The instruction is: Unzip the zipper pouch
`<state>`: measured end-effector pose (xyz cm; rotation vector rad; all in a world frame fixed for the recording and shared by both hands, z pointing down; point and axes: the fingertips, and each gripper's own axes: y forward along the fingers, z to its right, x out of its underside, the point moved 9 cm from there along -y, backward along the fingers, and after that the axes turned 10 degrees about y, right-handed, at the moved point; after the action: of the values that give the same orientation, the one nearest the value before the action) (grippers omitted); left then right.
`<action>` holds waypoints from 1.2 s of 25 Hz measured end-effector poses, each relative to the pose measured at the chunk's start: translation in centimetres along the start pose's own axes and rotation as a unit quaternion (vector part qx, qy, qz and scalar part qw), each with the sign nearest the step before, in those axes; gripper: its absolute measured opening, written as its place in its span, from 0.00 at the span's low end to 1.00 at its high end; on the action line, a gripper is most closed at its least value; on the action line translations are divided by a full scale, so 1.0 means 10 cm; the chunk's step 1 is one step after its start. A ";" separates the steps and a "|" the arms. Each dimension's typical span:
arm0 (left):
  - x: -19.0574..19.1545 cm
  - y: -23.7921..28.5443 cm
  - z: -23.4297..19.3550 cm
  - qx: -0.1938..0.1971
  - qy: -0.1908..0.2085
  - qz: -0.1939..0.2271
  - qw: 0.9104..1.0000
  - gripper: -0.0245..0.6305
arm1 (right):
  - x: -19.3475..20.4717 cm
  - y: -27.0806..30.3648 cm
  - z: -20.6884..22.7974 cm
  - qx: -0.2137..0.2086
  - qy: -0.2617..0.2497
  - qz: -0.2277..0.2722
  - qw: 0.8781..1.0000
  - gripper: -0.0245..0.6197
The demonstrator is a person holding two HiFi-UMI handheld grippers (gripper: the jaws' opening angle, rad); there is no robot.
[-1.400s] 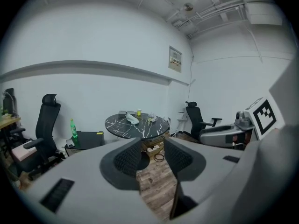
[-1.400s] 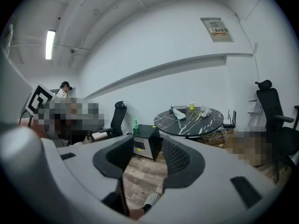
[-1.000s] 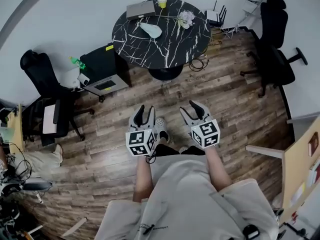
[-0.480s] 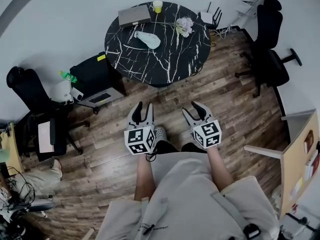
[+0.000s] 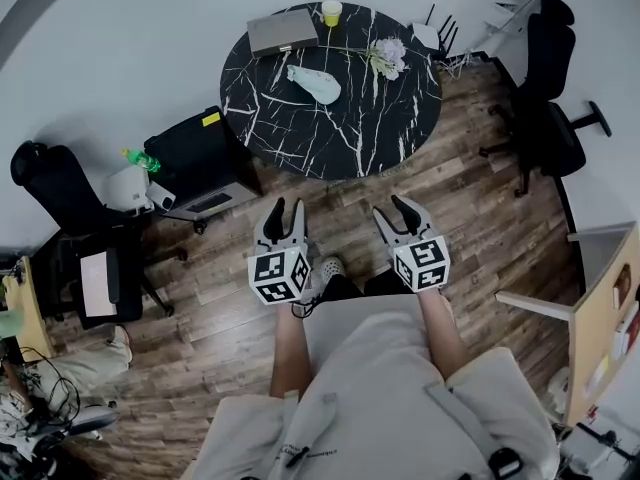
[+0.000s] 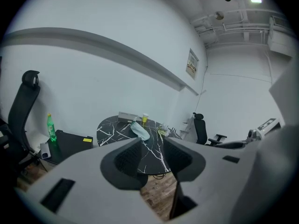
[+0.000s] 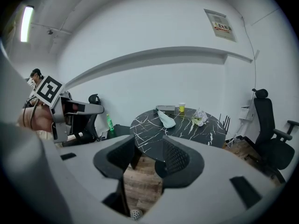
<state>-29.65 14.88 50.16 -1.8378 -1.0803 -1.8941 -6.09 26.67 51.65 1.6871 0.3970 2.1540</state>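
The zipper pouch (image 5: 314, 84), pale green and lying flat, rests on the round black marble table (image 5: 350, 118), far ahead of both grippers. I hold both grippers over the wooden floor, short of the table's near edge. My left gripper (image 5: 286, 211) is open with nothing between its fingers. My right gripper (image 5: 392, 209) is also open and empty, and its jaws are closing slightly. The pouch (image 6: 140, 130) shows beyond the jaws in the left gripper view. In the right gripper view the pouch (image 7: 166, 119) lies well past the jaws too.
On the table sit a closed laptop (image 5: 282, 30), a yellow cup (image 5: 331, 12) and a flower bunch (image 5: 388, 56). A black cabinet (image 5: 195, 153) with a green bottle (image 5: 135, 158) stands left of the table. Office chairs stand at right (image 5: 545, 118) and left (image 5: 50, 188).
The table has come a little nearer and shifted right in the head view. Both grippers stay side by side, open and empty.
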 end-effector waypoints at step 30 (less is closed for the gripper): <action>-0.98 2.08 -0.35 -0.098 0.003 -0.006 0.995 0.27 | -1.75 2.22 1.29 -0.125 -0.015 0.015 0.992 0.33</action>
<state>-16.92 -4.41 47.63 -1.9296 -0.9339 -2.0758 7.54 -1.19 49.41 1.5905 0.0888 2.0968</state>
